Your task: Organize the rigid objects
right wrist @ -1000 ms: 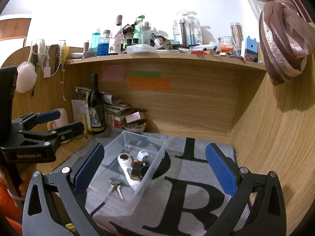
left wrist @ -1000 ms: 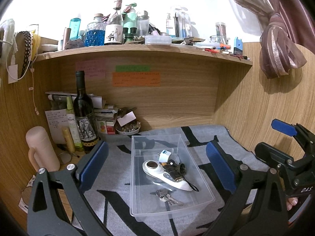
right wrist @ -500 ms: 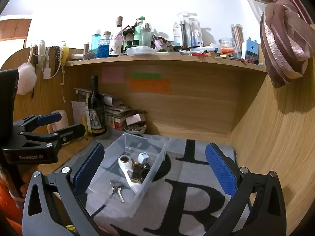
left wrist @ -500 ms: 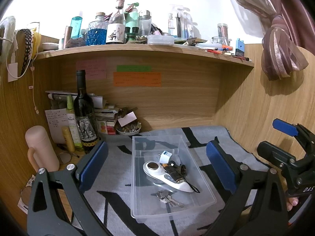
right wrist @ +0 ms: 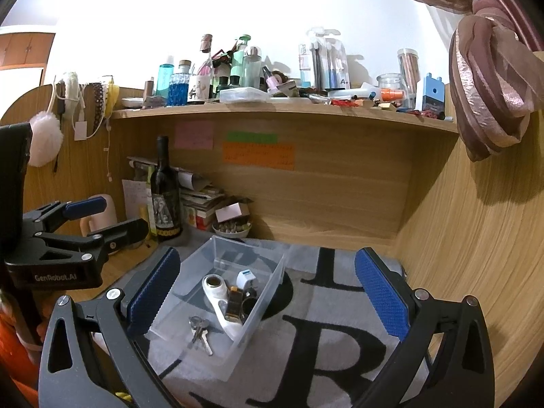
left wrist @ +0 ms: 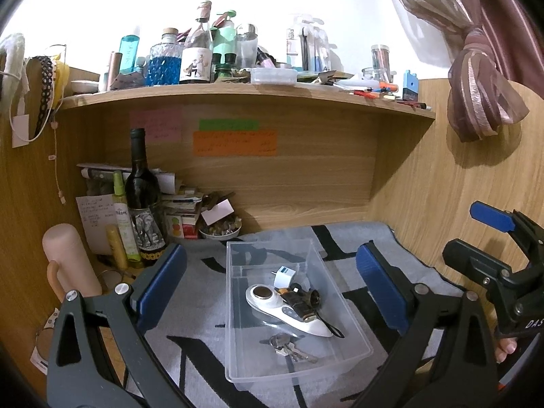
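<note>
Left wrist view: the left tool [left wrist: 270,282] is spread wide and holds nothing. A clear bin [left wrist: 238,370] sits on the grey mat [left wrist: 204,309] between and beyond its fingers, not touching them. In the bin lie a white device [left wrist: 289,309], a white plug [left wrist: 285,276], a dark lighter-like piece [left wrist: 299,301] on the device, and keys [left wrist: 289,345] nearest the camera. This view alone shows the pink flask [left wrist: 69,265] at far left and the right tool [left wrist: 503,255] at the right edge.

Right wrist view: the right tool [right wrist: 268,292] is also spread and empty. The bin [right wrist: 268,302] lies left of centre, close to its left finger, with keys [right wrist: 200,333], device [right wrist: 217,292] and plug [right wrist: 245,278] inside. Only here do the mat's [right wrist: 340,312] big black letters show, bare to the bin's right, with the left tool [right wrist: 102,221] at far left, its fingers apart.
</note>
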Tool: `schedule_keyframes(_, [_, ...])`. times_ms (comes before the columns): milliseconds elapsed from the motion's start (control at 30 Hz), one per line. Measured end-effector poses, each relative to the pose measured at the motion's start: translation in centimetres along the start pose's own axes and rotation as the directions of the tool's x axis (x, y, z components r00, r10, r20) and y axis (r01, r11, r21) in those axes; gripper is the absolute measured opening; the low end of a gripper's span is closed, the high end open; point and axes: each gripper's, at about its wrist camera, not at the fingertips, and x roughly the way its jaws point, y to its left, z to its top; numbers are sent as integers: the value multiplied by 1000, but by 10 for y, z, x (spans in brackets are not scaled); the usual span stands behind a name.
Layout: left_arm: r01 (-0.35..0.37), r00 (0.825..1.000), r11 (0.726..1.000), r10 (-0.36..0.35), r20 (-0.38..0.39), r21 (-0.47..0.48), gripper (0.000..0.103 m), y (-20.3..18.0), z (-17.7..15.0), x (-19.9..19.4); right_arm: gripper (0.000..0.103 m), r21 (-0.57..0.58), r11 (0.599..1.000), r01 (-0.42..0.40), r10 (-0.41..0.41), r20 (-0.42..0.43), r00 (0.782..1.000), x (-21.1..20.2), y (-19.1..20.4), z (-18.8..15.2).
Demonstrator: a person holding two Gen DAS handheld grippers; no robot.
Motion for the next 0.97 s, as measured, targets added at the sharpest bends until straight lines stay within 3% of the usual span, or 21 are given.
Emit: schedule_keyframes(967, [26,1000,1000,-26,1,-8,101,0,-1,6,103,26,1000,-2,3,-17,1000,11,-1,-1])
